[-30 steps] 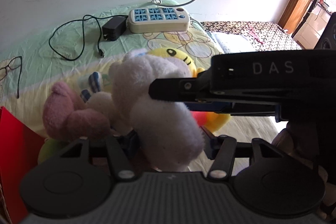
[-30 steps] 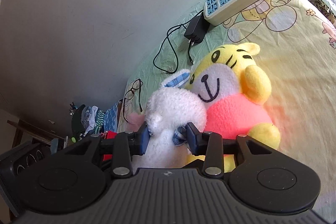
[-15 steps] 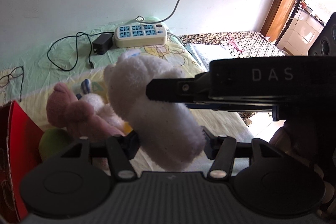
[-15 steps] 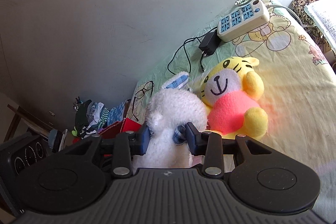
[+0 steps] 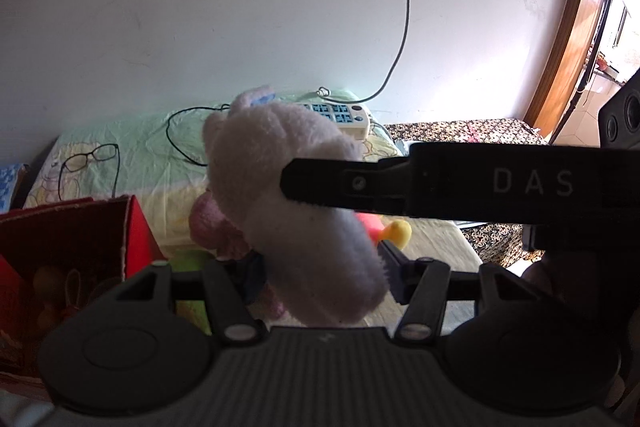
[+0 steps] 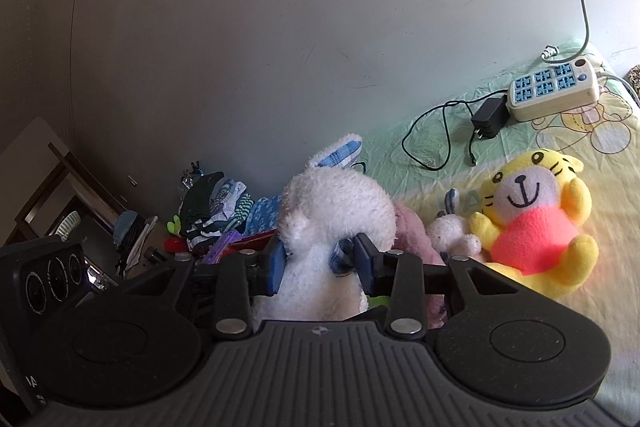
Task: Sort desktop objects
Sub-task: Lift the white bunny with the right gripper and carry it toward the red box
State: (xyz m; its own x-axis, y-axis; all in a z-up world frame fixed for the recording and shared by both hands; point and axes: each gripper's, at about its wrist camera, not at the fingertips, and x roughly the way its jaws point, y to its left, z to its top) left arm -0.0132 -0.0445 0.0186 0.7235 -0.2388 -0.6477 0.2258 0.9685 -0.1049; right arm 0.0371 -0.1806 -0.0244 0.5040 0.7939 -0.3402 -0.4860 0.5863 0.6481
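White plush rabbit [image 6: 336,223], fluffy and round-bodied with one checked blue ear standing up, hangs in the air above the bed [image 6: 520,147], held by both grippers at once. The right gripper [image 6: 318,261] has its two blue-padded fingers [image 6: 276,263] partly closed, pinching the rabbit's soft body from either side just under the head. In the left wrist view the left gripper [image 5: 320,275] has its fingers set a little wider, and the thick lower end of the rabbit [image 5: 304,211] sits squeezed between them; the right gripper's black finger crosses in front and bites into the pile.

Three more soft toys lie on the bed's cartoon-printed sheet: one yellow tiger plush [image 6: 536,223] in a coral shirt, sitting upright; one small white plush [image 6: 452,231] just beside it; and one pale pink plush [image 6: 412,231] touching the small white one. Further back lie one cream power strip [image 6: 554,89] with six blue sockets, one black adapter [image 6: 490,117] with a thin looping cord, and one pair of dark-framed glasses [image 5: 90,159]. One red cardboard box [image 5: 68,251], open-topped, stands near the left gripper.
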